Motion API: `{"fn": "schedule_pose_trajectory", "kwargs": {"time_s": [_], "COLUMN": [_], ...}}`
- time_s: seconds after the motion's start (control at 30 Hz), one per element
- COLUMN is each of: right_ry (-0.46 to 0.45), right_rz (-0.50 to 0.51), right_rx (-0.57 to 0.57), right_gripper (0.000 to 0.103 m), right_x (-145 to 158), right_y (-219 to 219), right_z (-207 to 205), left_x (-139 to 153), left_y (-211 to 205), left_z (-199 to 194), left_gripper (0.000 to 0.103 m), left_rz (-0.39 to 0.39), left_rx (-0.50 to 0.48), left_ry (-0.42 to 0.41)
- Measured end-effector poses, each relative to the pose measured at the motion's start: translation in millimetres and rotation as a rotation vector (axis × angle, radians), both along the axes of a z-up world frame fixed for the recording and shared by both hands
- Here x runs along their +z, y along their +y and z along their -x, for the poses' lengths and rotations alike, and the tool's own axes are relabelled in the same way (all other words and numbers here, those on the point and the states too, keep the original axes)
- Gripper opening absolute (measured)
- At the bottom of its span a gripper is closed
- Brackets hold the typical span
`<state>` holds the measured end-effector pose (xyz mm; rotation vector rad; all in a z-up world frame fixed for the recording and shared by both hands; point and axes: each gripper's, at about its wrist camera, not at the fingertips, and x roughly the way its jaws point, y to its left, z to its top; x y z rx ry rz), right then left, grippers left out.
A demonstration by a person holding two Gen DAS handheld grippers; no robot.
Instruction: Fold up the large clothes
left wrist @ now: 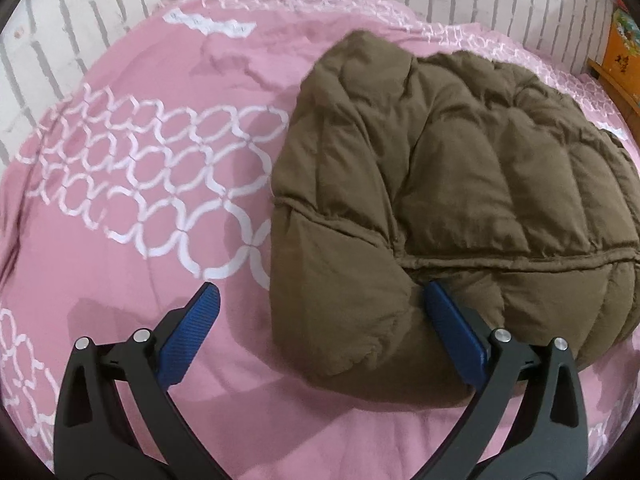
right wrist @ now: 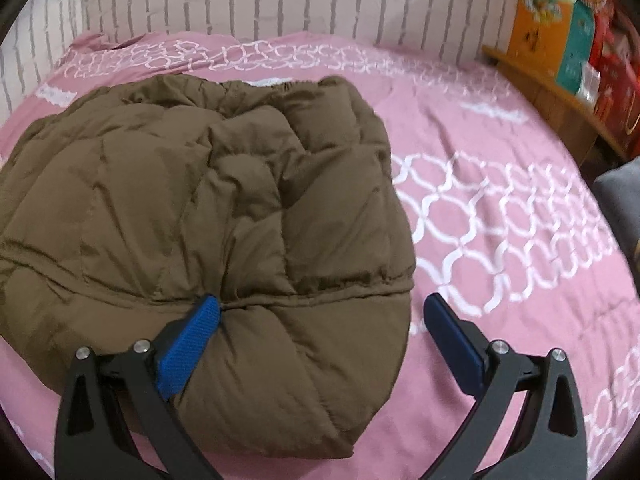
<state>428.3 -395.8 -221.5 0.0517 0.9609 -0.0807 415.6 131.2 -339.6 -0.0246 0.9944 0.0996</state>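
Lying folded in a puffy bundle on the pink bed [left wrist: 132, 248], the brown coat [left wrist: 460, 184] sits between both grippers. The left gripper [left wrist: 320, 304] and right gripper [right wrist: 320, 312] are spread wide at its near corners, each grasping nothing, one finger touching the coat.
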Motion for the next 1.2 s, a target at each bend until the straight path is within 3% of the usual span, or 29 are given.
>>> {"fn": "schedule_pose_trajectory", "kwargs": {"time_s": [0.23,0.53,0.7,0.83,0.9,1.1,1.2], "right_ry": [0.119,0.172,0.251,0.244,0.234,0.241,0.255], "right_rz": [-0.226,-0.208,-0.360,-0.387,-0.368,-0.179,-0.081], "right_rx": [-0.025,0.094,0.049,0.051,0.075,0.166,0.196], "right_gripper": [0.101,0.094,0.099,0.095,0.083,0.059,0.052], "right_x": [-19.7,-17.1,-40.9,-40.7,-36.4,-20.9,-17.9], "right_y": [-19.1,-1.5,-10.4,-3.5,5.0,40.4,57.7], "right_z": [-13.1,-20.6,-39.5,-35.8,-36.1,-47.9,-51.3], "left_x": [-4.4,-6.3,-7.4,-5.4,-5.9,-10.7,-11.4], "left_y": [2.3,-13.0,-10.7,-15.1,-17.5,-21.6,-16.5], "left_z": [-6.2,-38.5,-34.2,-28.9,-30.1,-32.7,-32.2], "left_gripper": [0.100,0.100,0.100,0.100,0.100,0.100,0.100], "left_rz": [0.002,0.021,0.000,-0.006,-0.001,0.014,0.035], "left_rx": [-0.012,-0.008,-0.009,-0.006,-0.003,-0.004,-0.002], "left_ry": [0.028,0.041,0.034,0.033,0.035,0.042,0.049]}}
